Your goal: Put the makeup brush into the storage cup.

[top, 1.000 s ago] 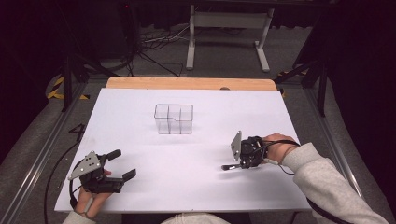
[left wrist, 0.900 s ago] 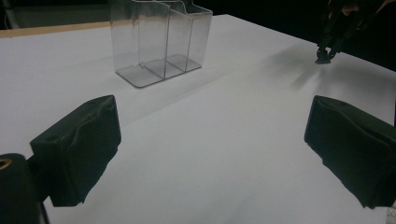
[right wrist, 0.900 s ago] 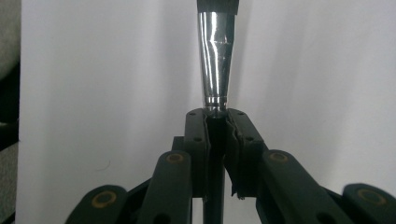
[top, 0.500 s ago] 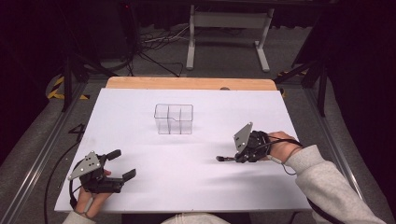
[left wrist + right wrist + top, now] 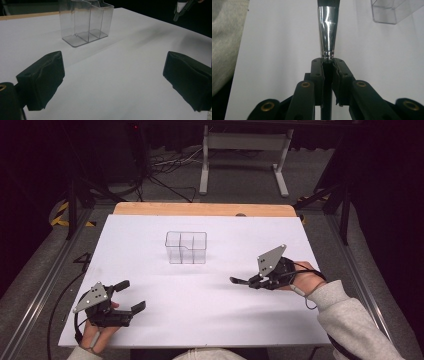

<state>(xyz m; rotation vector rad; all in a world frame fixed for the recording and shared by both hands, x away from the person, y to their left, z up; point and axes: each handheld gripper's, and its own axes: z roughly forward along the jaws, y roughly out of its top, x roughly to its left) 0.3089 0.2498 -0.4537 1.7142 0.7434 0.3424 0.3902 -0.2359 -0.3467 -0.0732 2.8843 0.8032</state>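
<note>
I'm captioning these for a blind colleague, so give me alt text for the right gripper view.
The right gripper is shut on a slim brush, its shiny metal ferrule pointing straight away from the camera over the white table. A clear plastic organizer sits at the upper right, and a grey sleeve edges the left.

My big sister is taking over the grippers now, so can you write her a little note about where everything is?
Right tool: shut on a brush with a shiny metal collar, held above the white table, pointing left in the high view.
Left tool: open, nothing between its pads, low at the near left of the table.
Clear divided holder: upright mid-table, compartments look empty.
Done: brush is gripped.
Left: probably carry the brush to the holder and stand it in a compartment.
</note>
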